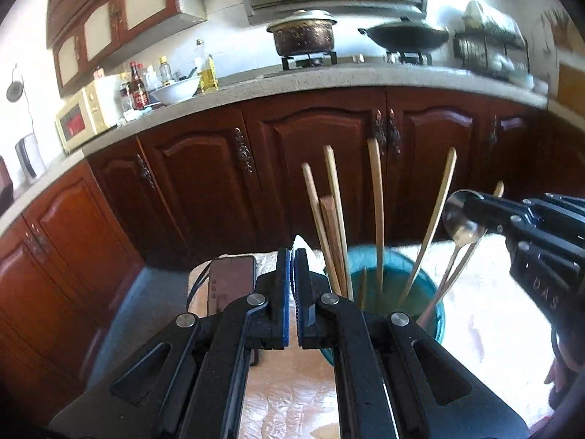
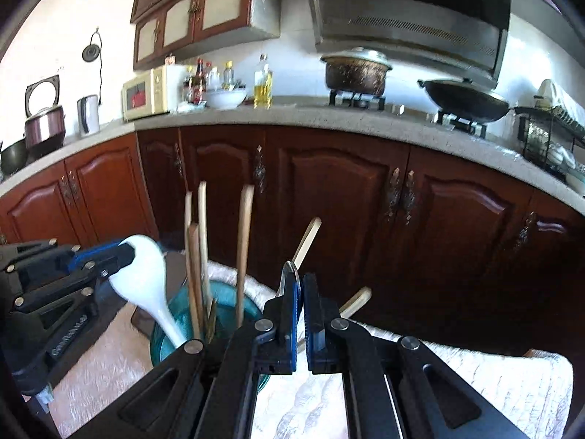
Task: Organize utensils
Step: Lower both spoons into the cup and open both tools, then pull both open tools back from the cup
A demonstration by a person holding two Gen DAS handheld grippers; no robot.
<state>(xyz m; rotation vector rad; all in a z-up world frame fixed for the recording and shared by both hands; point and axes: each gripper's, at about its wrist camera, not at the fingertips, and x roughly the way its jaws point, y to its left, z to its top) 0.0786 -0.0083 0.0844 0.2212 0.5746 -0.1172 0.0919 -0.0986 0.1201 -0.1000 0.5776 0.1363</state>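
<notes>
Steel and ceramic spoons, each lifted above the teal cup (image 1: 393,274)

We should keep both spoons steep, handles down, and thread them between the chopsticks (image 1: 331,219) without nudging any. On the left, our left gripper (image 2: 126,250) has its fingers pressed together on the bowl of the white spoon (image 2: 146,285), handle reaching into the cup. On the right, our right gripper (image 1: 470,199) pinches the bowl of the metal spoon (image 1: 462,225), handle slanting down to the cup's rim.
</notes>
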